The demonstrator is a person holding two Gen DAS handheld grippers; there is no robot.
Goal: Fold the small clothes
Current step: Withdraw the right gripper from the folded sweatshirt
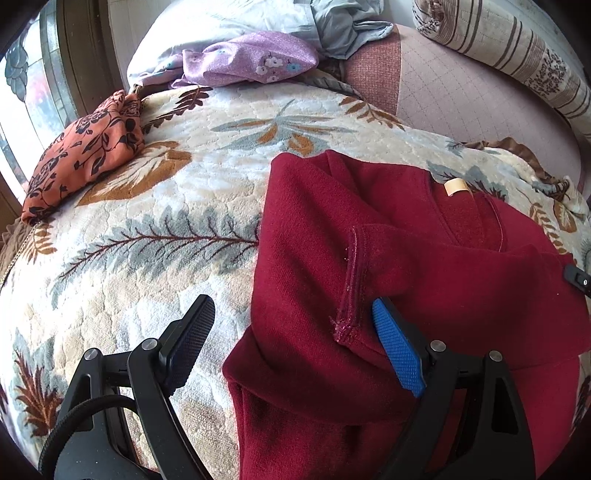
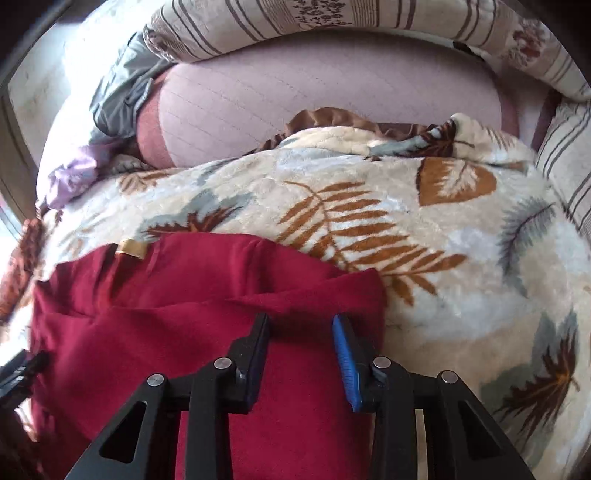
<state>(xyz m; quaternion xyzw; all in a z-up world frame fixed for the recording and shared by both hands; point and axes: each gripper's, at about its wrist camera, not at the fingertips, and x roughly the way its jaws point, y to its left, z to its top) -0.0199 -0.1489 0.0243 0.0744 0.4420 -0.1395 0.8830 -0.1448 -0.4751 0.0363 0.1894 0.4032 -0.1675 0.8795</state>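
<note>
Maroon sweater (image 1: pixel 406 266) lies partly folded on the leaf-print blanket (image 1: pixel 177 206), right under both tools, one sleeve laid across its body and the neck label facing up. Nearest me, the left gripper (image 1: pixel 291 343) stands wide open, its blue pad touching the fabric by the sleeve seam while the dark one hangs over bare blanket. The right gripper (image 2: pixel 301 354) is also parted, more narrowly, both fingers above the sweater with nothing pinched.

My guess is the sleeves are in and the fold of the body comes next; that calls for each tool to close on an edge.

Farther back I count three other garments: one orange floral cloth (image 1: pixel 85 155), one lilac floral piece (image 1: pixel 251 59), one pale grey-blue one (image 1: pixel 343 26). Beyond, a striped bolster (image 2: pixel 332 26).
</note>
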